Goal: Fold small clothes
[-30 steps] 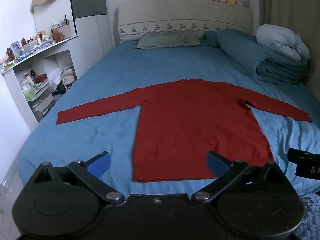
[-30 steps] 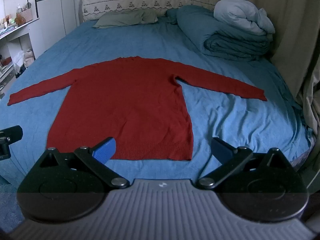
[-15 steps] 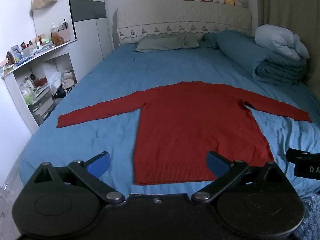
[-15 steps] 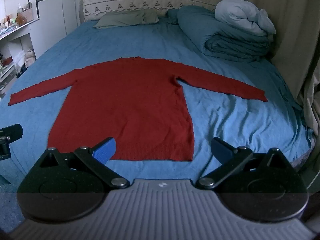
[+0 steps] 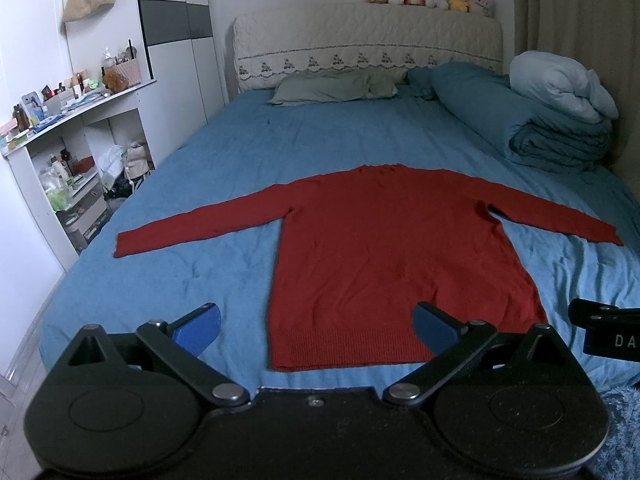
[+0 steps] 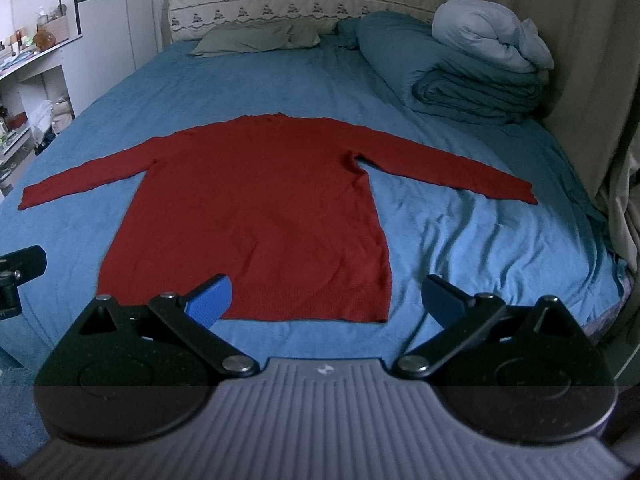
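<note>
A red long-sleeved sweater (image 5: 392, 248) (image 6: 260, 200) lies flat on the blue bed sheet (image 5: 208, 184) (image 6: 460, 240), both sleeves spread out sideways and the hem toward me. My left gripper (image 5: 316, 326) hovers open above the foot of the bed, just short of the hem, with nothing between its blue pads. My right gripper (image 6: 328, 300) is open too, held over the hem's right half, and it holds nothing. The right gripper's edge shows at the far right of the left wrist view.
A folded teal duvet with a pale blanket on top (image 5: 552, 120) (image 6: 480, 68) sits at the bed's right side. A green pillow (image 5: 332, 88) lies by the headboard. Cluttered white shelves (image 5: 68, 152) stand left of the bed; a curtain (image 6: 580, 60) hangs on the right.
Both views have drifted back and tilted up slightly, so the sweater sits a little lower in frame. The sweater itself has not moved and both grippers remain open.
</note>
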`<action>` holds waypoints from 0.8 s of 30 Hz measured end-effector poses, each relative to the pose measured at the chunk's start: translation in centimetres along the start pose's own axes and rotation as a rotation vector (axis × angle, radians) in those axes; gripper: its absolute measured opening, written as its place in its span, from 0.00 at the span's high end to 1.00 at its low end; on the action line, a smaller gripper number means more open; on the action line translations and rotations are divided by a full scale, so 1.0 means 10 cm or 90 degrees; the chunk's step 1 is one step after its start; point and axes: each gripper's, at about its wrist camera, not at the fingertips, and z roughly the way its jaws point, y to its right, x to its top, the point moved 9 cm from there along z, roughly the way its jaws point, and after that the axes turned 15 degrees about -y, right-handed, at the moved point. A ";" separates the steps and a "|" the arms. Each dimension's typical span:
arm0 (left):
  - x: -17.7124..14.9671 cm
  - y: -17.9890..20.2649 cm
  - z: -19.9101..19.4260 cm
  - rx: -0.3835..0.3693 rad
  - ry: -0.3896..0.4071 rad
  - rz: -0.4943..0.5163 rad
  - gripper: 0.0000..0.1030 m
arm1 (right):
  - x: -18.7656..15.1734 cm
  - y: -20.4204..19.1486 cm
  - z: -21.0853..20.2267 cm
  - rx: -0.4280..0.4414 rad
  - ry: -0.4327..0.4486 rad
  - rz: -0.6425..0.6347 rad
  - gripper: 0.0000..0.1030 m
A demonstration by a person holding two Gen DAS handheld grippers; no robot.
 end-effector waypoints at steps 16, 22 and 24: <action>0.00 0.00 0.00 0.001 -0.001 0.001 0.00 | 0.03 -0.10 0.02 0.000 -0.003 0.001 0.00; 0.00 0.00 0.00 0.000 -0.001 0.000 0.00 | 0.03 -0.09 0.03 -0.001 -0.003 0.002 0.00; 0.00 0.00 0.00 0.001 -0.001 0.001 0.00 | 0.01 -0.07 0.03 0.000 -0.003 0.001 0.00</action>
